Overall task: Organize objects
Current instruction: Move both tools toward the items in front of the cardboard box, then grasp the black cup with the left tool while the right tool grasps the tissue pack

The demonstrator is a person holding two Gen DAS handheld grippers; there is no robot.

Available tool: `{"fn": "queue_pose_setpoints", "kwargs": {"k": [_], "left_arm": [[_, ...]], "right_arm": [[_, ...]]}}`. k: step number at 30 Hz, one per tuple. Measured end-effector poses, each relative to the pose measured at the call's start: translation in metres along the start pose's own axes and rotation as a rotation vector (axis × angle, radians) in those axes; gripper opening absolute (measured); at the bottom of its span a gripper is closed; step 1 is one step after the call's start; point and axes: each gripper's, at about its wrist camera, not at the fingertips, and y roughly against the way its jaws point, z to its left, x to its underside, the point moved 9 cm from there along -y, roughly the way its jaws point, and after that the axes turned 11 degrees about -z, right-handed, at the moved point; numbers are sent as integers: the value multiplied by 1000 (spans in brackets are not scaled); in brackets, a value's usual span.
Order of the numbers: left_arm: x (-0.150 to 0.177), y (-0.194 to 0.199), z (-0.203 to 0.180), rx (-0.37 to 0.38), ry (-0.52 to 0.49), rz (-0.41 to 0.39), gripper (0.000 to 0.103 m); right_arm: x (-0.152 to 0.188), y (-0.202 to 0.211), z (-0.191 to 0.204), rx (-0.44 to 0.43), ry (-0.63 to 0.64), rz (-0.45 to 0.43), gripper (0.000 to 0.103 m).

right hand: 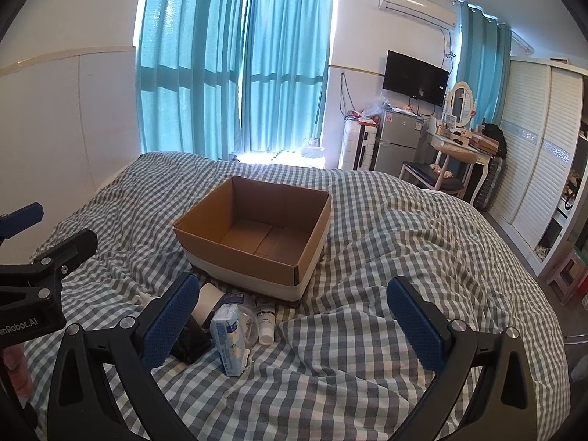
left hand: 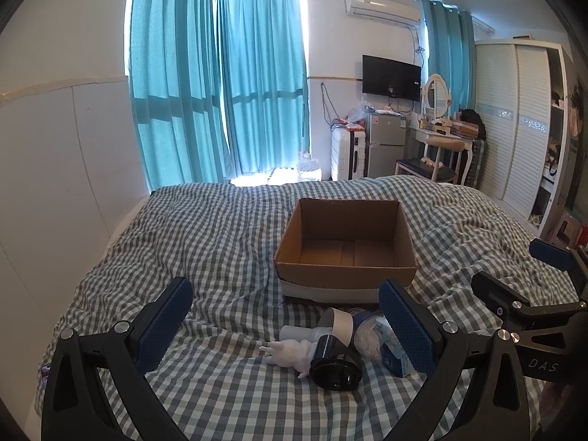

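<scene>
Both tools, left tool (left hand: pixel 286 325) and right tool (right hand: pixel 294 321), are spread wide and hold nothing; the cardboard box (right hand: pixel 253 228) sits at 12 o'clock on the bed (right hand: pixel 386 228).

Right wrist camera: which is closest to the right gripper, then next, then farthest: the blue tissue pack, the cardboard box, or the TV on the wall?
From the right gripper:
1. Blue tissue pack, nearest, lying on the bed by the gripper's left finger.
2. Cardboard box, open and in the middle of the bed, beyond the pack.
3. TV, farthest, on the wall across the room, upper right.
</scene>
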Motion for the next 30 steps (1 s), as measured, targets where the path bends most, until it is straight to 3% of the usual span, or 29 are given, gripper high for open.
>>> {"fn": "queue_pose_setpoints", "kwargs": {"k": [9,24,29,30], "left_arm": [[7,-8,9,-12,20,44,103],[94,-65,37,-38,58,254,103],[118,-76,34,-14,52,320,103],[122,-77,31,-7,44,328,103]], "right_arm": [[4,-4,14,-37,21,29,103],[78,-63,51,-127,81,263,95],[102,-81,58,-138,98,355,78],[105,-85,59,-141,96,369,70]]}}
